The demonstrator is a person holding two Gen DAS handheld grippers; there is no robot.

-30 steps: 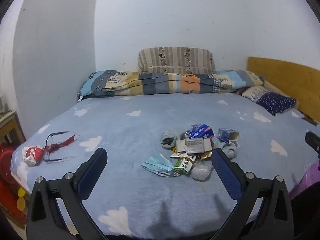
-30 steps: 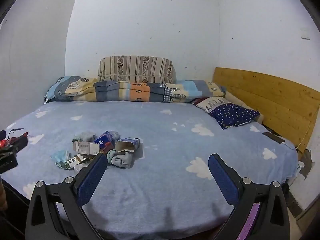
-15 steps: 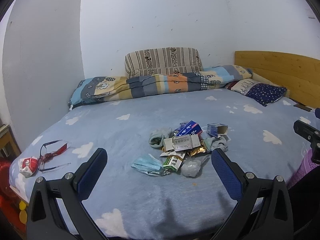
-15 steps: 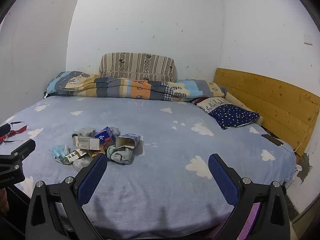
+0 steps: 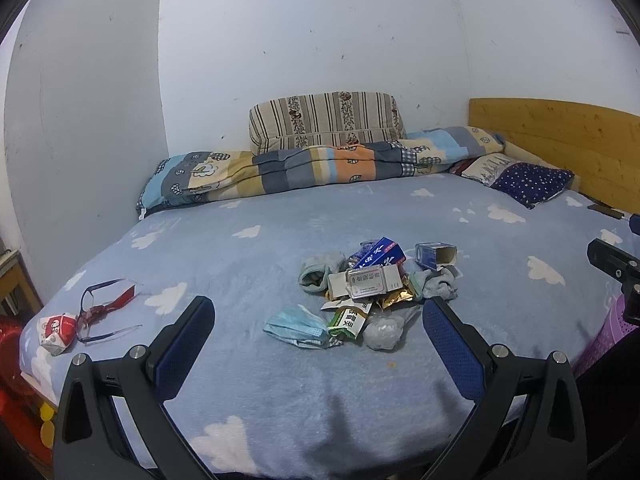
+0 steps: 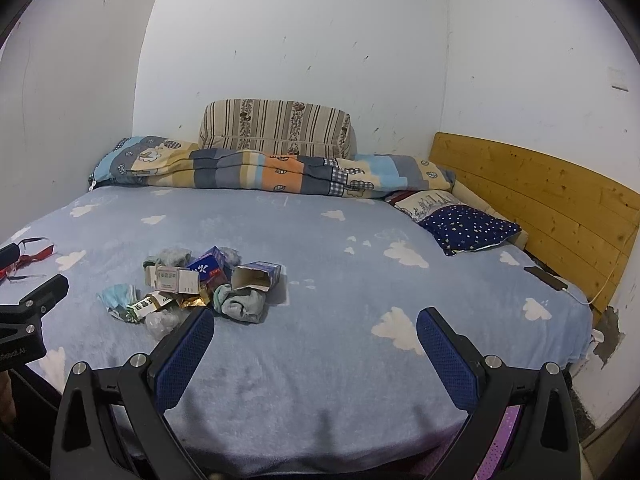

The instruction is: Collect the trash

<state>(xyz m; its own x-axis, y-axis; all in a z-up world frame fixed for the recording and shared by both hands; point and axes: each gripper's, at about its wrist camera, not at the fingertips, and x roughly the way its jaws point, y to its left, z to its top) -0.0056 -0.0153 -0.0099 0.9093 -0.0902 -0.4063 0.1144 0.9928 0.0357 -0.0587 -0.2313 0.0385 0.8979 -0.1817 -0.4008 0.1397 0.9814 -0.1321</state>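
Observation:
A heap of trash (image 5: 366,286) lies on the blue cloud-print bed (image 5: 248,272): small cartons, a blue box (image 5: 380,255), a face mask (image 5: 298,326), foil wrappers, a crumpled bag (image 5: 382,330) and grey socks (image 5: 438,286). The heap also shows in the right wrist view (image 6: 192,284), at left. My left gripper (image 5: 318,312) is open and empty, held above the bed's near edge in front of the heap. My right gripper (image 6: 314,326) is open and empty, to the right of the heap.
Red glasses (image 5: 104,300) and a small red-and-white carton (image 5: 58,330) lie at the bed's left edge. A folded quilt (image 5: 320,168), striped cushion (image 5: 324,122) and starry pillow (image 6: 468,228) sit at the far side. A phone (image 6: 546,278) lies by the wooden headboard (image 6: 536,196).
Both grippers have shifted slightly and turned; the heap sits a little more central in the left view. Both stay open and empty. Nothing on the bed has moved.

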